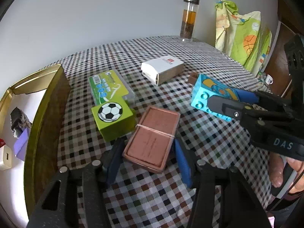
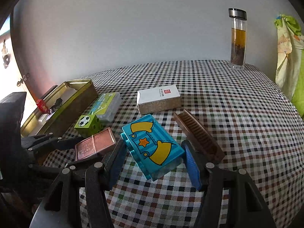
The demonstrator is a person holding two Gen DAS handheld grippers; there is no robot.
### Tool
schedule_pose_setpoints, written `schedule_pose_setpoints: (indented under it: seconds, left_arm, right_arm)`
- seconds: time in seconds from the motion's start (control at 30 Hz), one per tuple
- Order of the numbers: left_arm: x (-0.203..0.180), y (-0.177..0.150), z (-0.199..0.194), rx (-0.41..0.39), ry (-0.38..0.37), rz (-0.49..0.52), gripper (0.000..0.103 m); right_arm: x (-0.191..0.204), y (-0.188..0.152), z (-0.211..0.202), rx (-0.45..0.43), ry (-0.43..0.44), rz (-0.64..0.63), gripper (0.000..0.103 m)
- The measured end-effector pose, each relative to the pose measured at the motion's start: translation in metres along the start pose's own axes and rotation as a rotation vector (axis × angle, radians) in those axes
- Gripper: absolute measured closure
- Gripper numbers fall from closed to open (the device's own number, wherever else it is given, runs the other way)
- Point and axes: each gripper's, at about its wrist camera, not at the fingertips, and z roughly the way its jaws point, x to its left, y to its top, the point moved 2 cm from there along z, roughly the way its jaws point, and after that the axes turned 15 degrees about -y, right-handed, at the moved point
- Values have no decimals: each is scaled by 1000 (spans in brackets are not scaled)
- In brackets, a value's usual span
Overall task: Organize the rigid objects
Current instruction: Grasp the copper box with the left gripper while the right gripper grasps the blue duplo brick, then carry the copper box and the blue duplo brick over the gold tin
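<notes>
Fingers, left gripper (image 1: 148, 161): spread wide, straddling the near end of the copper tin (image 1: 152, 140) bound with a rubber band, apparently not yet pinching. Fingers, right gripper (image 2: 154, 163): pressed against the long sides of the blue toy brick (image 2: 152, 148), held tilted above the counter (image 2: 237, 117). Brick: likely light, stiff, slick plastic; flat sides suit it. Green football brick (image 1: 113, 119) at 11 o'clock of the tin; gold storage tin (image 1: 45, 114) at 9 o'clock.

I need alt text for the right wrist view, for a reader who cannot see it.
The right tongs straddle a tilted blue toy brick over a checkered tablecloth. Nearby lie a brown comb, white box and green football brick.
</notes>
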Motion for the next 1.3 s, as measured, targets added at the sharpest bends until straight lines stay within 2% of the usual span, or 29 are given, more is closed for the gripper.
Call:
schedule_pose_setpoints:
  seconds: [0.13,0.2,0.57,0.73,1.3]
  left_arm:
    - [-3,1,-4,-22,7,18,51]
    - [-6,2,-7,-37,7,32,58]
    - [-13,5,-11,-71,34,76,59]
    - [-11,5,-20,-116,38,70,59]
    - [-21,1,-49,-291,117,125,60]
  right_arm:
    - [-1,0,-1,-8,-9,5,42]
    - [-1,1,-2,-15,-16,6,42]
    - [-1,2,-5,-30,-27,3,42]
    - [-2,2,-5,-38,-29,6,42]
    - [-2,1,-13,-81,-50,8,42]
